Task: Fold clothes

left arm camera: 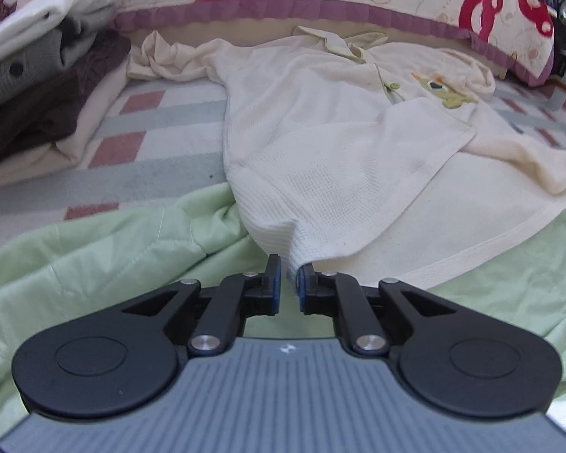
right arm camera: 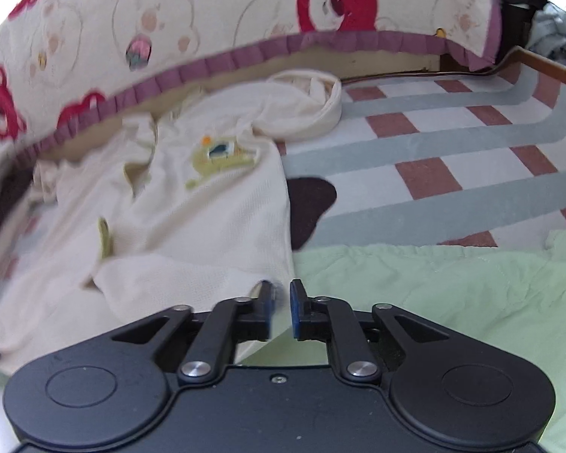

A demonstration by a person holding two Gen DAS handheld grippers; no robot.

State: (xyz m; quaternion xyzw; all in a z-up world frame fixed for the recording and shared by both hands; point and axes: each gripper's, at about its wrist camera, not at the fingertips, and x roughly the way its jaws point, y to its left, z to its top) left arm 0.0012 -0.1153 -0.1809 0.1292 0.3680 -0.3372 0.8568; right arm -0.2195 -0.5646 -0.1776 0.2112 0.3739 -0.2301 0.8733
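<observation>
hovering low at the bed's near edge, both grippers sit at the cream shirt [left arm camera: 320, 143] hem. left gripper [left arm camera: 289, 283] barely parted, fabric corner between its pads, looks loose. right gripper [right arm camera: 281, 307] slightly spread at the shirt's right side edge. shirt runs away toward the pillow [right arm camera: 207, 19]. only left view shows the clothes pile [left arm camera: 37, 87].

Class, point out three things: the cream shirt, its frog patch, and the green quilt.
cream shirt [left arm camera: 320, 158], left wrist view, front panel.
frog patch [right arm camera: 219, 162], right wrist view, chest embroidery.
green quilt [right arm camera: 434, 294], right wrist view, flat top.
</observation>
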